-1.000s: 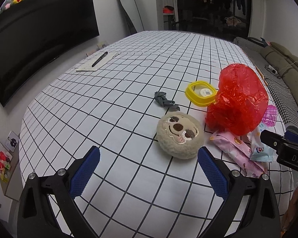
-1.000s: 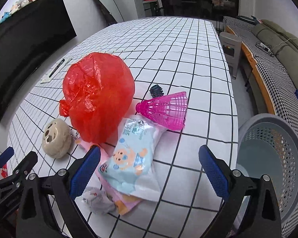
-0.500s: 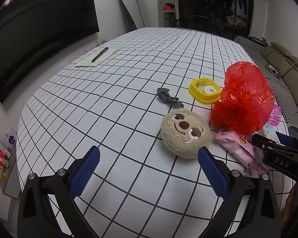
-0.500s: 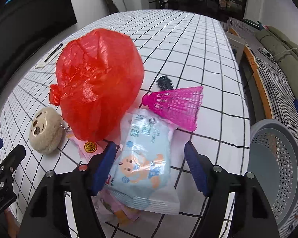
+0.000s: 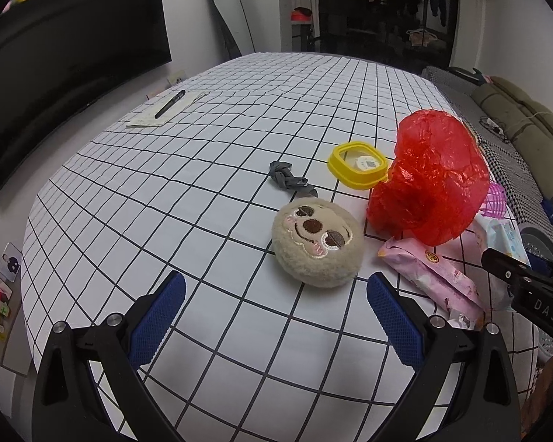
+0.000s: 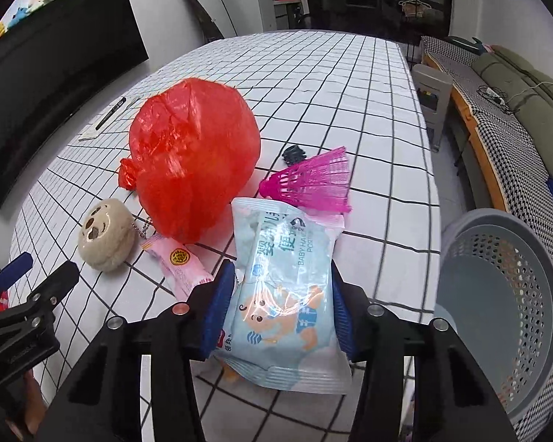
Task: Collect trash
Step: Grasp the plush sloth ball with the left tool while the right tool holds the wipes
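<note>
Pickup is the step we are in: our right hand-held gripper (image 6: 282, 304), jaws just closing, clamps the blue wipes packet (image 6: 282, 294) on the tabletop (image 6: 350, 84); next we carry it to the grey basket (image 6: 505, 294).

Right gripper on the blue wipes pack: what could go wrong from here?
1. The right gripper, jaws just closing, pinches the soft wipes pack by its sides; it may buckle or slip when lifted.
2. The pack overlaps the pink wrapper and touches the pink shuttlecock; lifting could drag them.
3. The grey basket sits past the table edge; an early release could miss it.
</note>
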A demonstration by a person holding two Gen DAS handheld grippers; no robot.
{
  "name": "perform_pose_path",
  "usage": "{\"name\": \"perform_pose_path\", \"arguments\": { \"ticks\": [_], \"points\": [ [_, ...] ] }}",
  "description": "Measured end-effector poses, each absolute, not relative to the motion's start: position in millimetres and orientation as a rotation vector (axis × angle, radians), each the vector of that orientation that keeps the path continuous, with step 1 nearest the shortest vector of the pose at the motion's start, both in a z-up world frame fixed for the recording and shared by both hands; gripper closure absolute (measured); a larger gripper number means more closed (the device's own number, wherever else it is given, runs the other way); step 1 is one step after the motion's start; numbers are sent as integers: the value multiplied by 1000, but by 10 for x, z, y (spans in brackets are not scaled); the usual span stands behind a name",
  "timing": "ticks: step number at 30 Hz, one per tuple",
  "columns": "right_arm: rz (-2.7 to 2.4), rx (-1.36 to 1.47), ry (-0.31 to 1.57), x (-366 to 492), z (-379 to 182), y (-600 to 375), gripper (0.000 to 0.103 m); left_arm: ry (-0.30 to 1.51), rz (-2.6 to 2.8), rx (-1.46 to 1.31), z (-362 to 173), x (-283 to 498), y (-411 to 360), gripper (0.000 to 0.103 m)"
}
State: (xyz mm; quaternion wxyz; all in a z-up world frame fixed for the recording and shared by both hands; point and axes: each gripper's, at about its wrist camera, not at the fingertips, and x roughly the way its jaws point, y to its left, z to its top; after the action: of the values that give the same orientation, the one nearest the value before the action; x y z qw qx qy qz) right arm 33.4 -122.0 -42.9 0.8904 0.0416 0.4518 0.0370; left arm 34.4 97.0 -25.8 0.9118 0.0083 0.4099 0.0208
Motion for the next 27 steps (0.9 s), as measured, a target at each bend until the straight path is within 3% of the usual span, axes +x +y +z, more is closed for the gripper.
{"name": "perform_pose_path", "arguments": {
  "ticks": [27],
  "points": [
    [31, 190, 926, -100, -443, -1686, 55, 939, 37, -51, -538, 929, 840, 6]
  ]
}}
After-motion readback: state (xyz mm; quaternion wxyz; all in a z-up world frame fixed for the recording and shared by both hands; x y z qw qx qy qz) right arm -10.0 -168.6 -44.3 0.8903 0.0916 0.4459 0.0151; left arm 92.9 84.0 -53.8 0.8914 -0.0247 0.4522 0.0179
